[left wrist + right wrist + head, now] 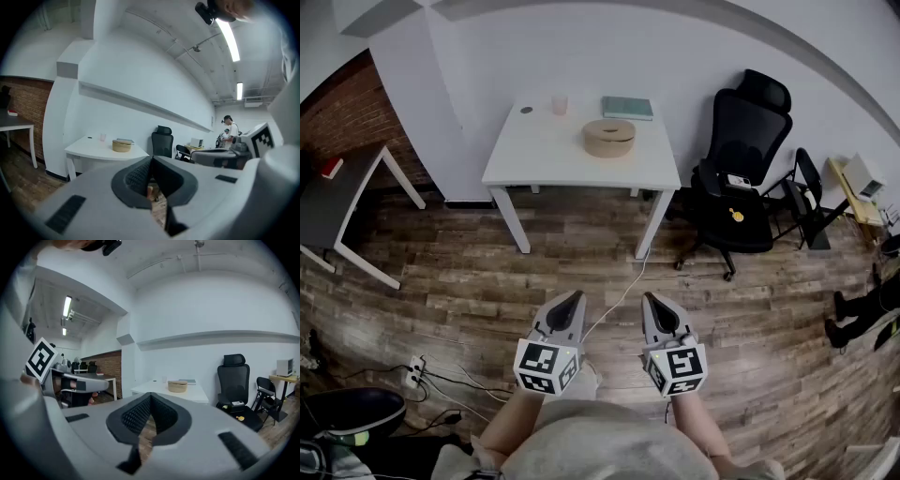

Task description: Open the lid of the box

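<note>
Grey left tongs and right tongs point forward side by side (both closed, empty); box stands far ahead.

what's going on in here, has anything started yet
A person stands on the wood floor holding a tool in each hand. The left tool and the right tool are both shut and empty. The round box sits on the white table well ahead of them, with its lid on and nothing touching it.
</note>
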A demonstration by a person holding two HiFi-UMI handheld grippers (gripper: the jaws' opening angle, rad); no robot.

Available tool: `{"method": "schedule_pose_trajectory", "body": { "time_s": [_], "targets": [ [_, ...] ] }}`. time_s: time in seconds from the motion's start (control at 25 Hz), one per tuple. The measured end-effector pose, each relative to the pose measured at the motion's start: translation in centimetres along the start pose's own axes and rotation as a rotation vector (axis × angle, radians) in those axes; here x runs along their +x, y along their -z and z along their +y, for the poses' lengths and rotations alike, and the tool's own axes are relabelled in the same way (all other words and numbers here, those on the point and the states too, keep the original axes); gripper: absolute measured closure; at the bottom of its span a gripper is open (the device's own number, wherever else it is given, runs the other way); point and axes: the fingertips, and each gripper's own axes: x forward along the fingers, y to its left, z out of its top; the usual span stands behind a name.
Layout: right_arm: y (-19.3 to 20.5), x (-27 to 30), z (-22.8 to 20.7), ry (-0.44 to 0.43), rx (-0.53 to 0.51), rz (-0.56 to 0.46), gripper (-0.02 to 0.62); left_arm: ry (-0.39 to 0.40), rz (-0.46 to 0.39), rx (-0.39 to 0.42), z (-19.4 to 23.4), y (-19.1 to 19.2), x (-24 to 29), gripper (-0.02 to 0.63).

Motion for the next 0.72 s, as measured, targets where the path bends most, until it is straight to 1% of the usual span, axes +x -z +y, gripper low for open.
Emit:
{"method": "schedule_pose_trajectory", "body": {
  "time_s": [0.16, 0.28, 0.44, 0.72],
  "targets": [
    [0.8, -5.9, 0.9, -0.009, -0.004, -0.001, 0.595, -0.009, 0.012, -0.043, -4.7, 2.3, -3.5, 0.598],
    [1.5, -9.5, 2.3, -0.013, 0.016, -0.007, 0.595, -0.007, -0.003, -0.044, -7.0, 2.9, -6.3, 0.598],
    [1.9, -12.6, 4.1, -0.037, 0.026, 0.0, 0.595, -0.016, -0.019, -0.054, -8.6, 2.8, -8.7, 0.598],
    [2.4, -15.7, 5.5, -0.057, 0.026, -0.002, 0.595, -0.034, -0.001, -0.067, -9.5, 4.0, -11.6, 0.598]
  ]
}}
